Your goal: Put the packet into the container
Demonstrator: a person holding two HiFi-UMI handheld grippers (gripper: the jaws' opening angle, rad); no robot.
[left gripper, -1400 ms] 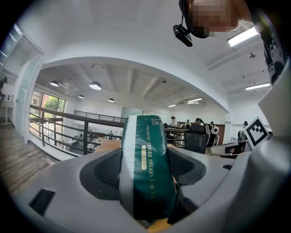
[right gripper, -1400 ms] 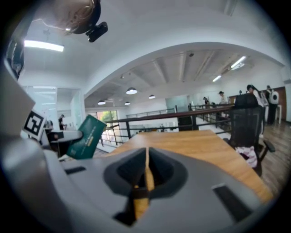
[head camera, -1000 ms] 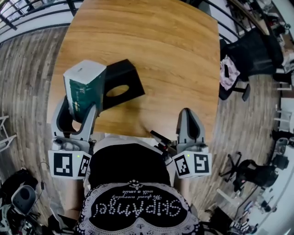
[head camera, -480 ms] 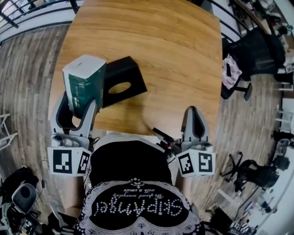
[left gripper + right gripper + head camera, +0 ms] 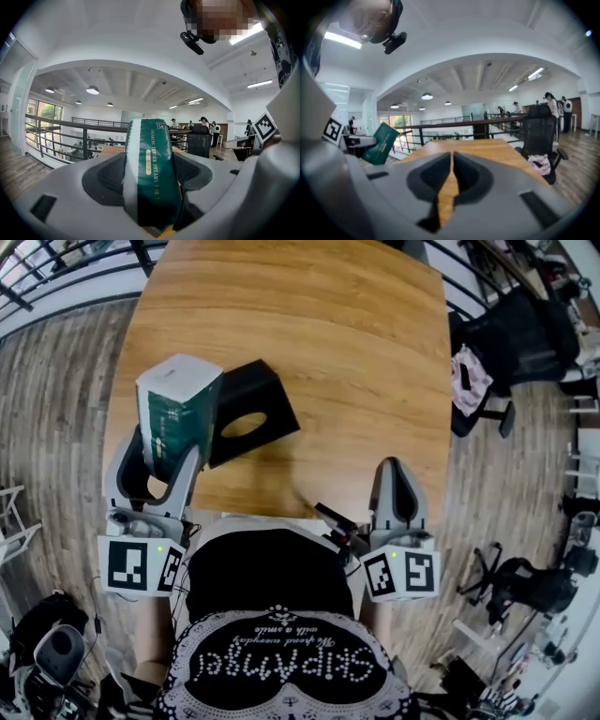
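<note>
My left gripper (image 5: 161, 457) is shut on a green and white packet (image 5: 177, 413), holding it upright above the table's near left part. In the left gripper view the packet (image 5: 151, 168) fills the space between the jaws. A black container (image 5: 246, 412) with an oval opening in its top lies on the wooden table (image 5: 328, 343), just right of the packet. My right gripper (image 5: 397, 474) hovers at the table's near right edge, jaws shut with nothing between them (image 5: 449, 176). The packet (image 5: 380, 143) also shows at the left of the right gripper view.
A black office chair (image 5: 511, 348) with a pink cloth (image 5: 468, 381) on it stands right of the table. Railings (image 5: 66, 273) run beyond the far left edge. People stand far off in the room (image 5: 555, 104).
The packet and left gripper have shifted slightly right and toward the container. The right gripper has barely moved.
</note>
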